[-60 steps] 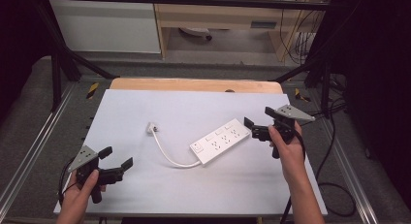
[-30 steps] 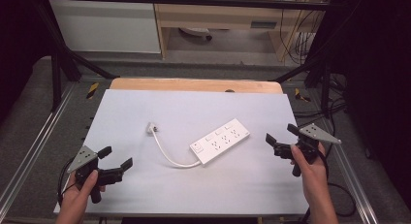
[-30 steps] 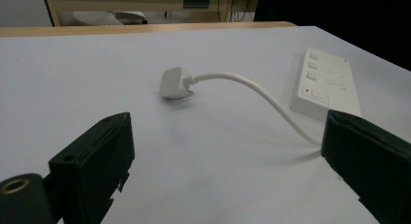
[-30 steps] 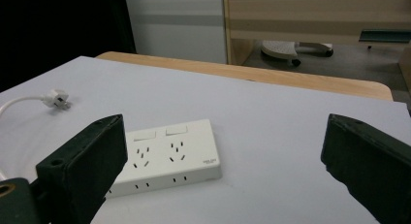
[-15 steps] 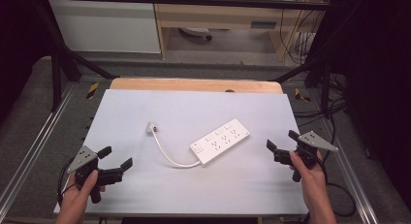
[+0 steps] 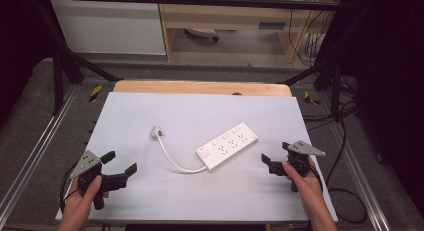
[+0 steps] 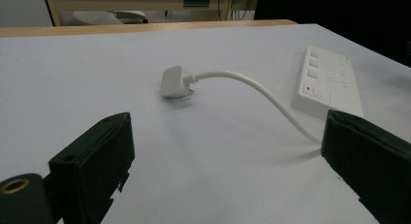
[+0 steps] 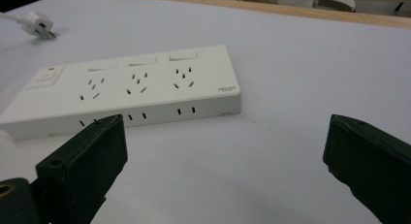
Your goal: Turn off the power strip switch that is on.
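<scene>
A white power strip lies near the middle of the worktop, its plug resting further left. The left hand-held gripper and right hand-held gripper both gape wide, holding nothing.

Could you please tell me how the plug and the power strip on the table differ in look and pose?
The power strip is a long flat block with socket holes and switches on top; the plug is a small rounded piece. The power strip lies nearer the right hand-held gripper; the plug lies further left, ahead of the left hand-held gripper. Both are white, joined by one curved cable, and rest untouched on the table.
</scene>
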